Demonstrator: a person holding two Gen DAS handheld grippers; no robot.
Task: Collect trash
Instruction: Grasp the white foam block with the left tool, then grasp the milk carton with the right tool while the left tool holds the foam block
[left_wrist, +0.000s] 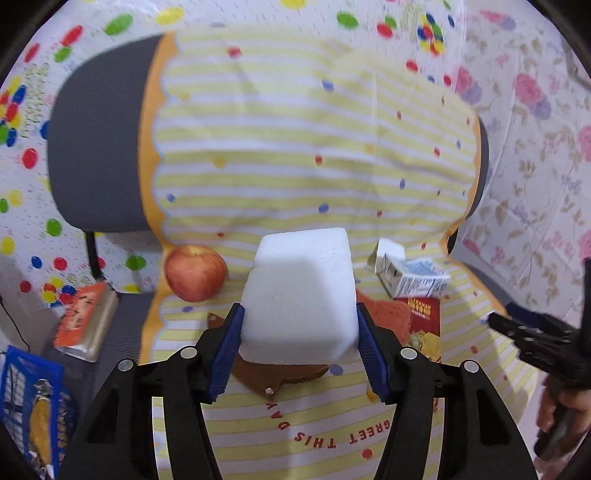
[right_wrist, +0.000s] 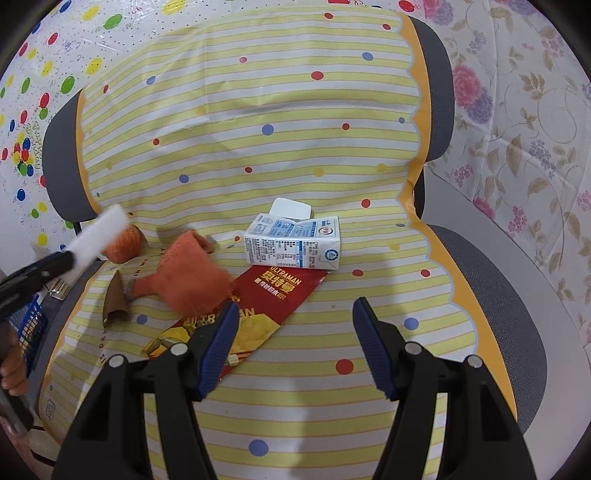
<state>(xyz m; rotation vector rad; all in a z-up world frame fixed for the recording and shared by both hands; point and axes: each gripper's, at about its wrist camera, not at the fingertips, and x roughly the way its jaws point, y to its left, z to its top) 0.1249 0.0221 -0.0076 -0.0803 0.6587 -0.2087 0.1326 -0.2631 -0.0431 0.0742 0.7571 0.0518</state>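
The left gripper (left_wrist: 299, 347) is clenched on a white foam block (left_wrist: 301, 291), its blue fingers (left_wrist: 228, 350) pressing the block's two flat sides so the light piece cannot twist out; in the right wrist view the same block (right_wrist: 98, 236) shows off to the left, raised clear of the striped cloth (right_wrist: 258, 147), which suggests it is on its way to a bin (a blue basket (left_wrist: 26, 402) sits low to the left of the left fingers, though whether that is the bin I cannot tell). Beyond the left fingers, past the block, lie an apple (left_wrist: 195, 272) to the left and a milk carton (left_wrist: 412, 276) to the right. The right gripper (right_wrist: 295, 347) hangs released, fingers spread wide with nothing between them, aimed at the litter still to be gathered: a red wrapper (right_wrist: 273, 299) just ahead, partly under the left finger, the carton (right_wrist: 293, 245) farther ahead and touching the wrapper's far edge, an orange cloth (right_wrist: 188, 280) and a brown scrap (right_wrist: 114, 299) ahead to the left. The wrapper lies flat, so pinching it probably needs an edge.
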